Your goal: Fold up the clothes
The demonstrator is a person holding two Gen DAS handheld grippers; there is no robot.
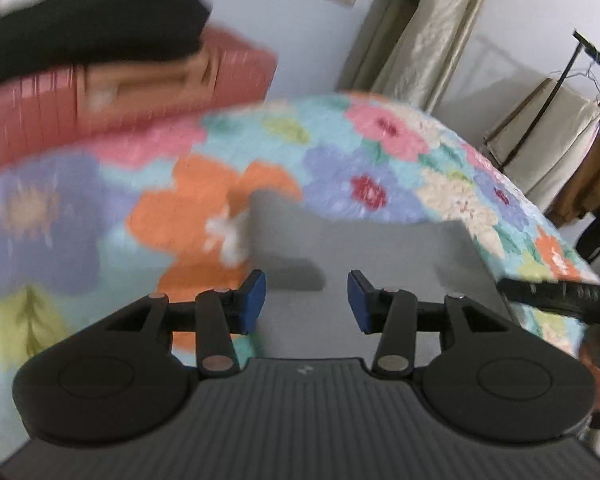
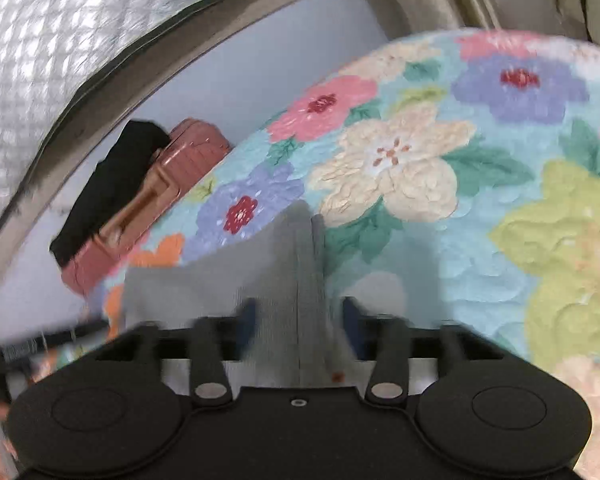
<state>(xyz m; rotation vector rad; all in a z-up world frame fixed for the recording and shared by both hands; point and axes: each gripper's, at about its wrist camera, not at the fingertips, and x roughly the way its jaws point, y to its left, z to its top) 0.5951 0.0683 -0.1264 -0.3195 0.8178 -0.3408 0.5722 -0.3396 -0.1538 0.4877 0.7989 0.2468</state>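
A grey garment (image 1: 372,256) is observed lying on the floral bedspread (image 1: 220,152), the left gripper (image 1: 306,300) with fingers spread and empty above it, the right gripper (image 2: 300,320) with fingers apart about a raised fold.

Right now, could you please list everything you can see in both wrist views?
grey garment: one, grey, flat on the bedspread, a fold of it between the right fingers
floral bedspread: one, multicoloured, covering the bed
suitcase: one, pink, beyond the bed by the wall
black clothes: one pile, black, on the suitcase
curtain: beige, far wall
clothes rack: one, black, right of the bed
left gripper: black, blue pads, open above the garment
right gripper: black, open around the fold
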